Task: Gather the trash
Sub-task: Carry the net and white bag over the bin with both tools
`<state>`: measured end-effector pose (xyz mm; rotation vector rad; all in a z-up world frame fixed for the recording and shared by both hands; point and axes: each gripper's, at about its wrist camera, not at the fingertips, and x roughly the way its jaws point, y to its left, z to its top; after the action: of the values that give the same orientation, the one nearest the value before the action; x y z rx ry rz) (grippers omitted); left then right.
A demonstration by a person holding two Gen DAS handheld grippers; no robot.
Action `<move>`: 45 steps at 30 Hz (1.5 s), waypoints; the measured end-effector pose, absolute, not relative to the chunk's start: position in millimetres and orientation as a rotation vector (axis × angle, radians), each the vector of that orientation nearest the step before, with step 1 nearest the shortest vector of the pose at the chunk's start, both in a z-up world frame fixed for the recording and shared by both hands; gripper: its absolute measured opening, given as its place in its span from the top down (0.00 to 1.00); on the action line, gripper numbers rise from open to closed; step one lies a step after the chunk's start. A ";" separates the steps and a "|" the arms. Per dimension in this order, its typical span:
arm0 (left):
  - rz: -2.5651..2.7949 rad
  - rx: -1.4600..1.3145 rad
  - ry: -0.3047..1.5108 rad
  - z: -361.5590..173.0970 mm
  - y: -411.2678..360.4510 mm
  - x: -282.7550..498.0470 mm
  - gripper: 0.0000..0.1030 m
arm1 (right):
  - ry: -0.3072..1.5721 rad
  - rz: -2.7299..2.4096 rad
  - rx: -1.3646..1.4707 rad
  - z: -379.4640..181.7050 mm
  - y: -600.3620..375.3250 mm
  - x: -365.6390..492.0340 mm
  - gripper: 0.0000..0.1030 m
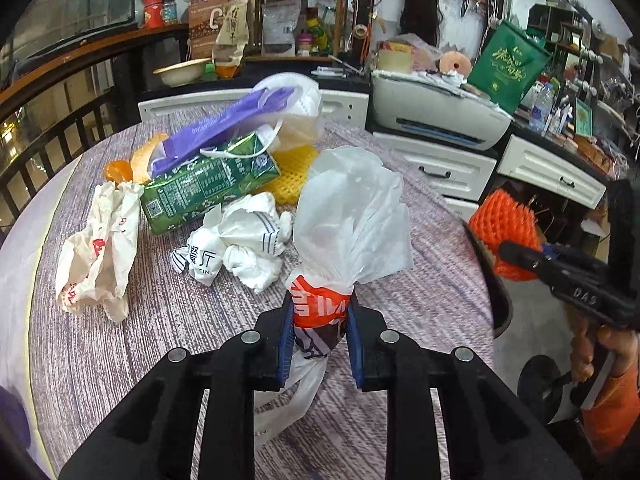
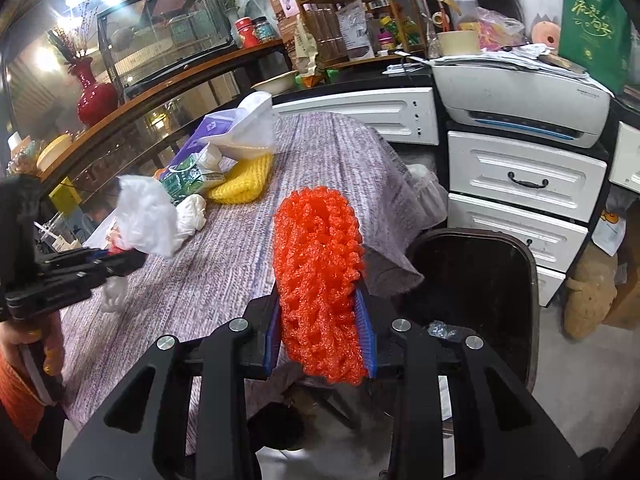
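My left gripper [image 1: 320,320] is shut on a white plastic bag with an orange print [image 1: 344,216] and holds it above the table [image 1: 168,320]; it also shows in the right wrist view [image 2: 144,216]. My right gripper [image 2: 320,328] is shut on an orange foam net [image 2: 320,272], held past the table's right edge beside the black trash bin [image 2: 480,280]. The net also shows in the left wrist view [image 1: 504,228]. On the table lie a green carton [image 1: 208,184], crumpled white paper [image 1: 240,244], a white-and-red wrapper [image 1: 100,248], a purple bag [image 1: 224,124] and a yellow foam net [image 1: 292,168].
A white drawer cabinet [image 2: 520,184] with a printer [image 2: 520,100] on it stands behind the bin. A cluttered shelf [image 1: 288,20] and counter lie behind the table. A railing [image 1: 48,136] runs along the left. The bin's rim [image 1: 500,300] shows at the table's right edge.
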<state>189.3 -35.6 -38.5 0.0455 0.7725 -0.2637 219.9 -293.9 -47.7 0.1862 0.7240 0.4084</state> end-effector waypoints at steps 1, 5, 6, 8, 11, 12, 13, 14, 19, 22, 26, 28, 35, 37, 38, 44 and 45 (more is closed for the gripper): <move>-0.268 0.038 0.761 -35.7 -38.3 185.5 0.78 | 0.716 0.397 0.184 -48.0 -296.4 217.2 0.69; -0.292 0.036 0.718 -27.9 -50.9 170.8 0.78 | 0.697 0.347 0.163 -49.1 -307.5 209.1 0.69; -0.303 0.030 0.714 -26.7 -54.8 168.5 0.78 | 0.695 0.333 0.161 -50.0 -312.2 208.1 0.69; -0.329 0.018 0.711 -25.1 -62.8 165.4 0.78 | 0.700 0.317 0.166 -52.1 -319.8 208.6 0.69; -0.364 0.009 0.712 -24.4 -77.5 164.9 0.78 | 0.712 0.269 0.177 -58.9 -334.5 213.8 0.69; -0.373 0.005 0.712 -24.6 -80.0 164.6 0.78 | 0.721 0.254 0.180 -62.6 -338.4 217.3 0.69; -0.386 0.002 0.713 -24.3 -85.5 165.0 0.78 | 0.730 0.241 0.185 -66.3 -342.2 220.2 0.69; -0.400 0.002 0.714 -24.0 -91.4 165.7 0.78 | 0.744 0.228 0.195 -71.5 -346.7 224.4 0.69; -0.443 0.012 0.714 -24.7 -113.2 166.1 0.78 | 0.800 0.170 0.211 -99.5 -358.6 246.3 0.69; -0.457 0.010 0.723 -27.7 -123.1 169.6 0.78 | 0.838 0.137 0.233 -119.8 -365.7 261.3 0.69; -0.471 0.010 0.736 -32.2 -134.4 173.7 0.78 | 0.889 0.088 0.250 -148.4 -373.1 279.1 0.52; -0.477 0.012 0.745 -35.0 -140.0 176.7 0.78 | 0.907 0.069 0.259 -159.4 -375.2 283.6 0.31; -0.504 0.023 0.781 -43.8 -155.8 182.5 0.78 | 0.892 0.036 0.253 -161.3 -381.0 267.8 0.26; -0.511 0.025 0.787 -45.4 -161.2 183.7 0.78 | 0.862 0.017 0.248 -153.6 -385.7 259.6 0.23; -0.514 0.027 0.788 -45.9 -164.0 183.9 0.78 | 0.846 0.003 0.249 -149.6 -389.5 255.9 0.22; -0.554 0.044 0.820 -51.5 -191.7 194.2 0.78 | 0.759 -0.077 0.270 -121.5 -419.4 227.3 0.19; -0.559 0.058 0.825 -53.7 -198.6 195.9 0.78 | 0.751 -0.091 0.274 -119.1 -423.8 224.1 0.19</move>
<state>195.9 -198.6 -53.7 0.0580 0.8250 -0.5587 224.1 -423.8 -119.1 0.2737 0.7510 -0.0914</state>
